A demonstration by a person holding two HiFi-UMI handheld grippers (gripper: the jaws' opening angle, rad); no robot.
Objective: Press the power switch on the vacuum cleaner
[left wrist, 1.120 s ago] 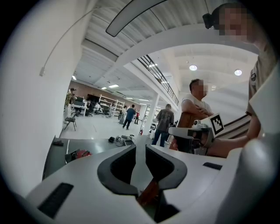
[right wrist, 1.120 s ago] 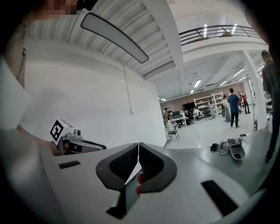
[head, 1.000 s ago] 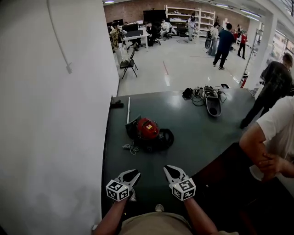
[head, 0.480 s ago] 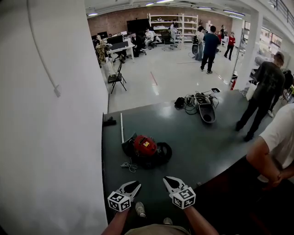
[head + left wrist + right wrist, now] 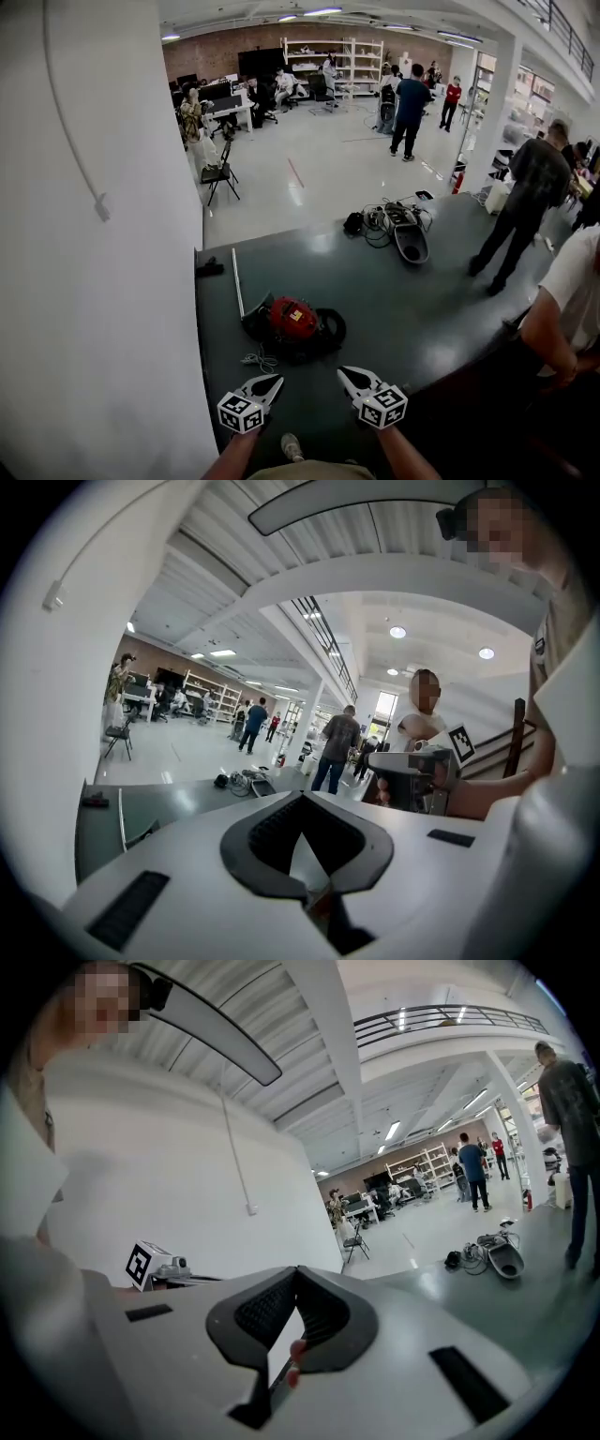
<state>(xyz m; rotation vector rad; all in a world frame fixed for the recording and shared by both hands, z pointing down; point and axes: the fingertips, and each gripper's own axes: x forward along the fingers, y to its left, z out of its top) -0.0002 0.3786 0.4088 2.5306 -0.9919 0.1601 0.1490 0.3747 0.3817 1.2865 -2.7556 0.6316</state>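
Observation:
The vacuum cleaner [image 5: 293,323], black with a red top, lies on the dark green table [image 5: 412,300] left of centre. My left gripper [image 5: 267,384] and right gripper [image 5: 352,377] are held side by side at the table's near edge, short of the vacuum and not touching it. In both gripper views the jaws meet at their tips with nothing between them: left gripper [image 5: 302,797], right gripper [image 5: 297,1271]. The vacuum itself is hidden behind the jaws in those views. I cannot make out its power switch.
A thin white tube [image 5: 236,281] and a loose cord [image 5: 261,359] lie left of the vacuum. A grey nozzle [image 5: 410,242] with tangled cables [image 5: 375,222] sits at the table's far side. A white wall [image 5: 94,281] borders the left. A person [image 5: 572,300] stands at the right edge.
The head view has shifted, so the vacuum now sits lower and slightly left in the picture. Both grippers stay low in front of me, shut, at about the same spacing.

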